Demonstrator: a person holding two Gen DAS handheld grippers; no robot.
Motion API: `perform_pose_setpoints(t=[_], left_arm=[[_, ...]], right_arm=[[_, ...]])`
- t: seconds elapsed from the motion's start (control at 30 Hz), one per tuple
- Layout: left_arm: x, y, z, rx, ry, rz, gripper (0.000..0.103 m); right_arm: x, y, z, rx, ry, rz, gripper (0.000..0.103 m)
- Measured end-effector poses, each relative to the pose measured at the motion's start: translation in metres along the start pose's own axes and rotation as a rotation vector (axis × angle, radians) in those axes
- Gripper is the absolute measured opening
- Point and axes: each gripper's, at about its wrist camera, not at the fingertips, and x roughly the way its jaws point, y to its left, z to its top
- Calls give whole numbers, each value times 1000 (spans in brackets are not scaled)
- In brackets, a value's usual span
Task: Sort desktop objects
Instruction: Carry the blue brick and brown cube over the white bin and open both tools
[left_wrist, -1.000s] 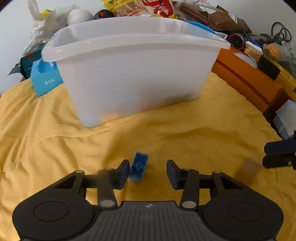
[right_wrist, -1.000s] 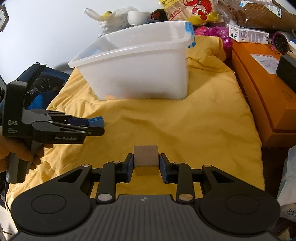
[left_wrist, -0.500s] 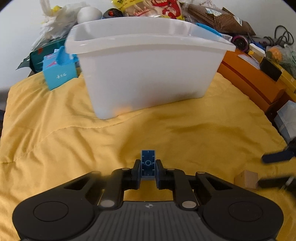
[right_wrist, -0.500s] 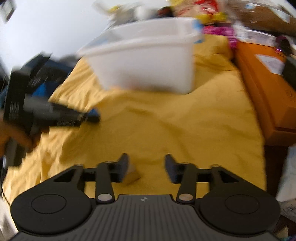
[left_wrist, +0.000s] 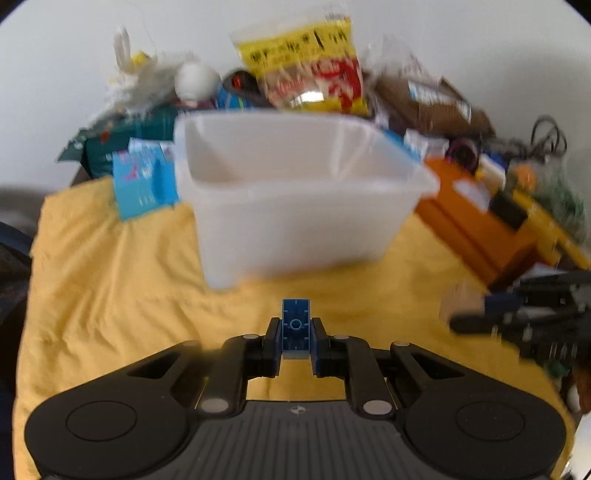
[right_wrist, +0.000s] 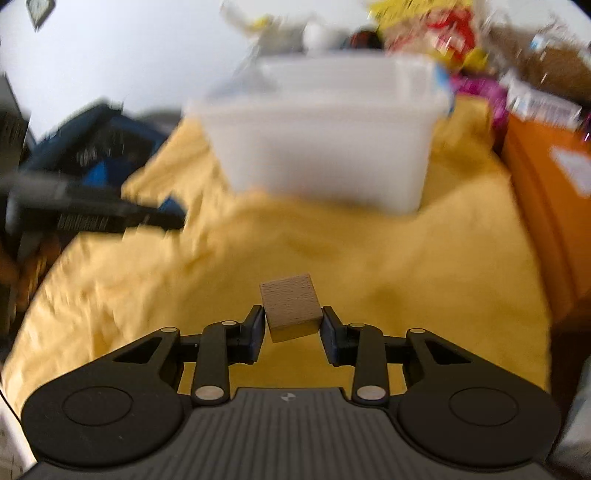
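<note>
Blue plastic brick (left_wrist: 295, 328) stands upright, pinched between the pads of the left gripper (left_wrist: 295, 341), raised above the yellow cloth (left_wrist: 110, 295) in front of the white tub (left_wrist: 295, 206). On the right gripper (right_wrist: 293, 326) the jaws are closing around a wooden cube (right_wrist: 290, 302); their pads appear to touch its sides, the cube slightly twisted between them, over the same cloth.

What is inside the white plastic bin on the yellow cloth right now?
From the left wrist view, the upper inner walls of the white bin look bare. Its near wall covers the bottom, so whether anything lies there cannot be seen.
</note>
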Motion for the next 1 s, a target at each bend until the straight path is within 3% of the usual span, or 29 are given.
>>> perform_pose_setpoints(t=[0.23, 0.47, 0.83, 0.87, 0.9, 0.93, 0.97, 1.0], left_arm=[[-21, 3, 71, 6, -71, 27, 17], [-17, 8, 134, 9, -82, 44, 17], [15, 8, 175, 14, -24, 85, 18], [18, 8, 176, 9, -18, 91, 26], [22, 8, 178, 5, -4, 100, 54], [25, 7, 178, 1, 11, 127, 71], [29, 5, 178, 0, 24, 157, 91], [31, 4, 178, 7, 30, 174, 91]], right_arm=[[-45, -18, 101, 18, -162, -17, 36], [-35, -35, 179, 55, -110, -28, 36], [1, -44, 215, 45, -9, -62, 36], [3, -45, 216, 47, -2, -66, 36], [6, -45, 217, 50, 7, -73, 37], [9, -46, 217, 51, 17, -79, 38], [11, -46, 218, 50, 22, -89, 46], [13, -46, 219, 48, 20, -104, 66]])
